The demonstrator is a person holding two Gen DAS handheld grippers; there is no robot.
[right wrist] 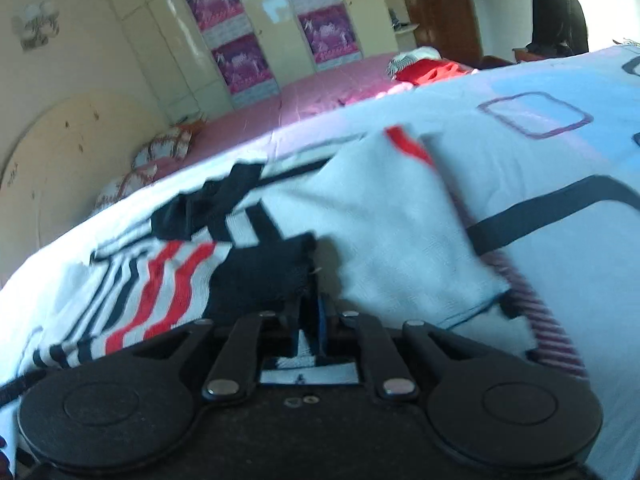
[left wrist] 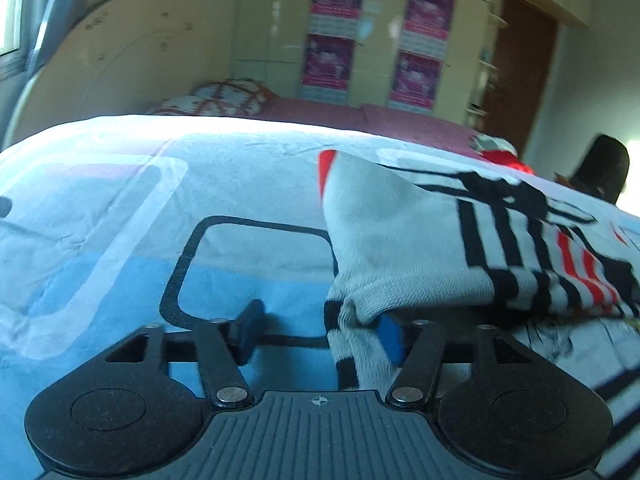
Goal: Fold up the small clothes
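While we look along the left gripper (left wrist: 320, 330), its blue pads (left wrist: 390, 338) stand well apart, released; the right-hand pad touches the hem of the striped garment (left wrist: 400, 240), but nothing is pinched between the two. That white, black and red garment lies folded over on the bedspread (left wrist: 120, 200), filling the right half of the left wrist frame. Through the right wrist camera we see the right gripper (right wrist: 310, 320) at lower centre, its jaws nearly together at the garment's dark edge; blur and shadow hide the pads, so we cannot tell whether cloth is grasped. A pink sheet (right wrist: 288, 100) shows behind.
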